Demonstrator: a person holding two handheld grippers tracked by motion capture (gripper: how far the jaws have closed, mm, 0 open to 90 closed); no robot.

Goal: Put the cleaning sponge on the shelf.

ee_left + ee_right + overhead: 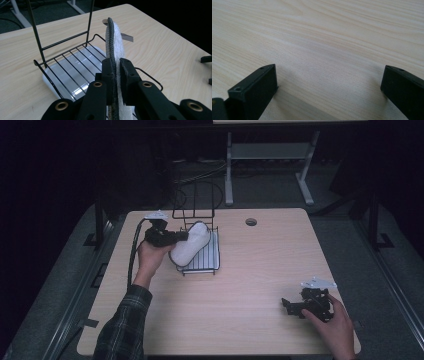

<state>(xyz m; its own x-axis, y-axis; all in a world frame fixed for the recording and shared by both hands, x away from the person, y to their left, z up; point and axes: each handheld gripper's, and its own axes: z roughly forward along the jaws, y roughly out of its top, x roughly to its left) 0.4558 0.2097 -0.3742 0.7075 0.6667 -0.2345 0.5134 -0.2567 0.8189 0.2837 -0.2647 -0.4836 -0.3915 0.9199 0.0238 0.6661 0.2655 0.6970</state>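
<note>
A white plate with a dark rim [191, 245] is held on edge over a black wire dish rack [202, 261] at the table's back left. My left gripper [181, 236] is shut on that plate's rim. In the left gripper view the plate [115, 42] rises edge-on between the jaws of the left gripper [115, 75], above the rack's wires [72, 60] and its white drip tray [62, 81]. My right gripper [291, 306] rests low over the table at the front right. In the right gripper view it [329, 82] stands open with bare wood between its jaws.
The light wooden table [250, 270] has a round cable hole [251, 222] at the back. The rack's tall wire back [194, 195] stands behind the plate. A desk frame [270, 160] and cables lie on the dark floor beyond.
</note>
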